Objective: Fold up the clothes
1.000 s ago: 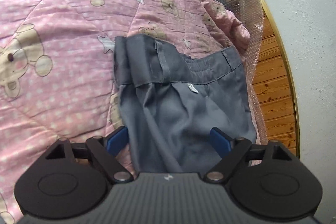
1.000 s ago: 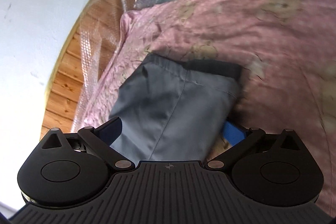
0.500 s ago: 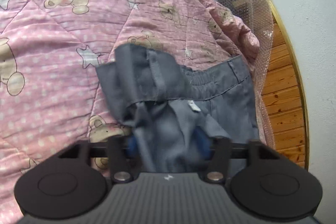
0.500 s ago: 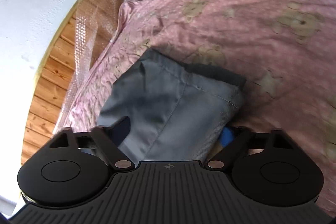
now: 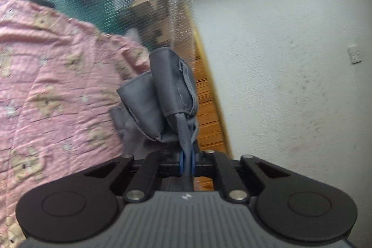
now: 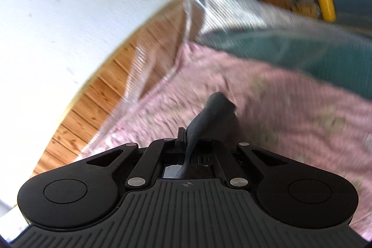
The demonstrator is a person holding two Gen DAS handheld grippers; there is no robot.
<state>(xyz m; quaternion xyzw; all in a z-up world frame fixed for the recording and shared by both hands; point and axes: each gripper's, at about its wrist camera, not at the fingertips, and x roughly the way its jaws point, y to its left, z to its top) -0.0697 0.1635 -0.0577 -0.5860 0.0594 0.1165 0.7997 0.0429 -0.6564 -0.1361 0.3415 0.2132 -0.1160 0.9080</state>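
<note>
Both sets of jaws have just been closing, and each now has grey cloth pinched flat between its pads. A second ago they stood wide on either side of the grey garment (image 5: 162,94) as it lay spread on the pink bear-print quilt (image 5: 51,90); now my left gripper (image 5: 186,160) is clamped on a narrow bunched strip of it, and my right gripper (image 6: 186,138) is clamped on another fold of the same garment (image 6: 209,115).

The views have swung up too. Where I looked down on the quilt before, I now see the white wall (image 5: 290,62) and the wooden floor (image 5: 207,108) beyond the bed edge, with blur across both views. I read that as both hands lifting, with the garment off the quilt and hanging bunched ahead of the left jaws, its seamed hem folded over on itself.

For the fold, this means the grasp is done and the carry is under way. The cloth is rumpled rather than flat, so I judge it needs a shake or a stretch between the two grips before it is laid down again.
</note>
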